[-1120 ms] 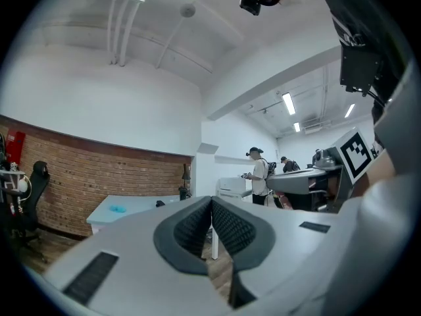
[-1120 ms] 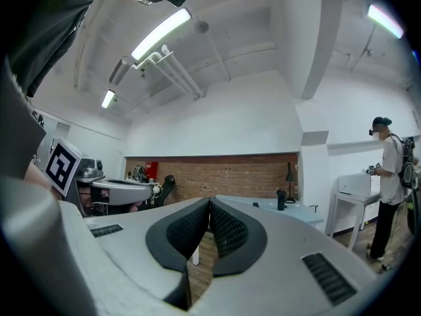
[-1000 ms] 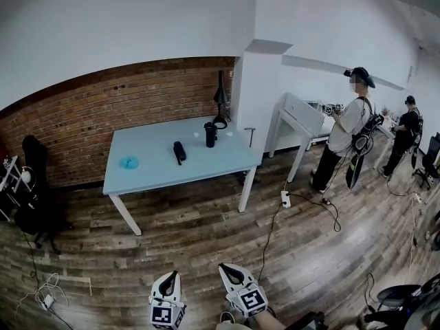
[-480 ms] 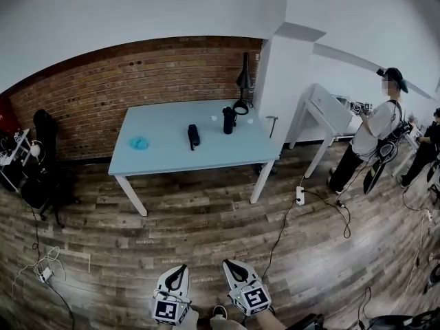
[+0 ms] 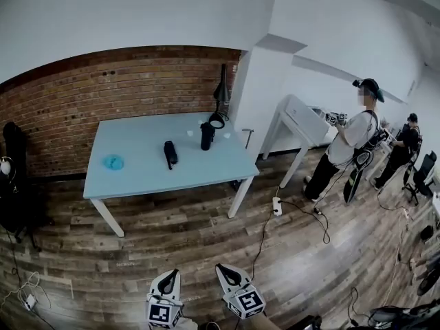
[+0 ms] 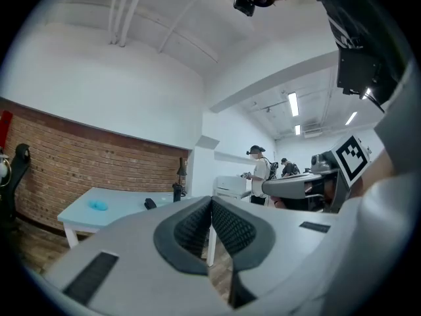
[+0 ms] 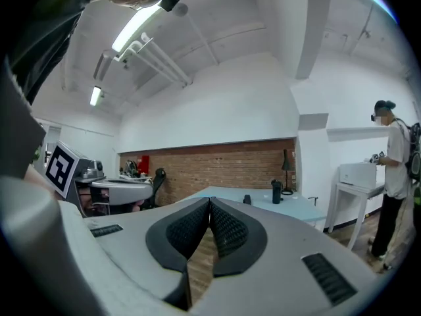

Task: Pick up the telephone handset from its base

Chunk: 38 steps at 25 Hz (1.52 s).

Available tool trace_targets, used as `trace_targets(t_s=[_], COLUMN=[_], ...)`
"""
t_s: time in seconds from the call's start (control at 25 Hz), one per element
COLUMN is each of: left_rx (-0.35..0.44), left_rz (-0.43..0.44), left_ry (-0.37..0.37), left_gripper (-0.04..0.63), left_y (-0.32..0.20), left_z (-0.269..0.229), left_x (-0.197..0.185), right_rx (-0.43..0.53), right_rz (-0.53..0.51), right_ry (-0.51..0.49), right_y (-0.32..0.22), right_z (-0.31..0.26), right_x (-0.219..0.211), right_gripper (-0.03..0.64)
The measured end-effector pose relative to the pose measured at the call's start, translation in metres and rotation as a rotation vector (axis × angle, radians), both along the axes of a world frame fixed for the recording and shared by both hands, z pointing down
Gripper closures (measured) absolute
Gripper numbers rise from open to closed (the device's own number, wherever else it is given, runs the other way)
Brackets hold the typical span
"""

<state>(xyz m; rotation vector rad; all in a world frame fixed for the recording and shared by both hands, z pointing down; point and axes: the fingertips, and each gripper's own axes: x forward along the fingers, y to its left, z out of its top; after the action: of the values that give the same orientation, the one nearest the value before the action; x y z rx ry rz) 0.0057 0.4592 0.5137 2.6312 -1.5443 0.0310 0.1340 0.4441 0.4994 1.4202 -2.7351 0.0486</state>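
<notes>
Since half a second ago the table [image 5: 137, 174] and the people at right have slid leftward in the head view; both grippers sit low at the near edge as before. Left gripper [image 5: 170, 275] and right gripper [image 5: 224, 269] are cut off by the bottom edge — each has its jaws together with nothing between them.

The phone [image 5: 170, 154] is a small dark shape at mid-table, well apart from both grippers. Its handset and base cannot be told apart.

There are two tables, the second a white table [image 5: 302, 119] at right. There are two people: a near person [image 5: 347, 139] beside the white table and a far person [image 5: 402, 146] beyond. On the first table are one phone, one blue lump [image 5: 113, 161] left of it, one dark bottle [image 5: 207, 135] right of it, and one lamp [image 5: 221, 91] at the far edge.

Bare floor [image 5: 137, 253] lies open between grippers and table — at right a cable [image 5: 263, 239] and power strip [image 5: 276, 205] cross it, near the table's right leg.
</notes>
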Motion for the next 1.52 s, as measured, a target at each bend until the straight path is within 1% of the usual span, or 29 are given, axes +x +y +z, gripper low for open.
trace_targets(t_s=[0.12,0.2,0.32,0.4,0.56,0.76,0.92,1.08,1.24,1.32,1.4,1.52], left_rx=[0.041,0.048,0.027,0.022,-0.003,-0.034,-0.052,-0.042,-0.033,-0.051,-0.085,-0.085], left_rz=[0.027,0.041,0.055,0.043,0.019,0.003,-0.019,-0.033,-0.053,-0.054,-0.045,-0.035], left_ry=[0.036,0.048,0.034,0.032,0.039,0.019,-0.031,-0.083,-0.116,-0.134,-0.156,-0.148], left_gripper=[0.572,0.572,0.572,0.572,0.572,0.572,0.572,0.572,0.572,0.572,0.572,0.572], left_y=[-0.028,-0.041,-0.056,-0.071,-0.094,-0.14,-0.181,-0.23,-0.268,-0.283,-0.292,-0.308], left_z=[-0.013,-0.017,-0.018,-0.012,-0.006,0.006,0.014,0.004,-0.011,-0.011,-0.011,-0.002], left_x=[-0.014,-0.027,-0.048,-0.062,-0.075,-0.074,-0.062,-0.045,-0.034,-0.028,-0.026,-0.032], right_rx=[0.022,0.036,0.048,0.045,0.012,0.0,0.01,0.016,0.001,-0.013,-0.032,-0.047], right_rz=[0.028,0.037,0.034,0.026,0.019,0.002,-0.024,-0.026,-0.049,-0.056,-0.054,-0.069], right_ry=[0.02,0.028,0.029,0.036,0.05,0.017,-0.004,-0.05,-0.082,-0.085,-0.088,-0.088], right_y=[-0.029,-0.044,-0.056,-0.064,-0.083,-0.135,-0.184,-0.246,-0.29,-0.312,-0.329,-0.35], right_z=[-0.018,-0.029,-0.03,-0.028,-0.022,-0.013,-0.002,-0.007,-0.011,-0.004,0.003,0.01], right_x=[-0.016,-0.031,-0.052,-0.063,-0.069,-0.067,-0.057,-0.036,-0.021,-0.017,-0.018,-0.031], right_gripper=[0.6,0.6,0.6,0.6,0.6,0.6,0.6,0.6,0.6,0.6,0.6,0.6])
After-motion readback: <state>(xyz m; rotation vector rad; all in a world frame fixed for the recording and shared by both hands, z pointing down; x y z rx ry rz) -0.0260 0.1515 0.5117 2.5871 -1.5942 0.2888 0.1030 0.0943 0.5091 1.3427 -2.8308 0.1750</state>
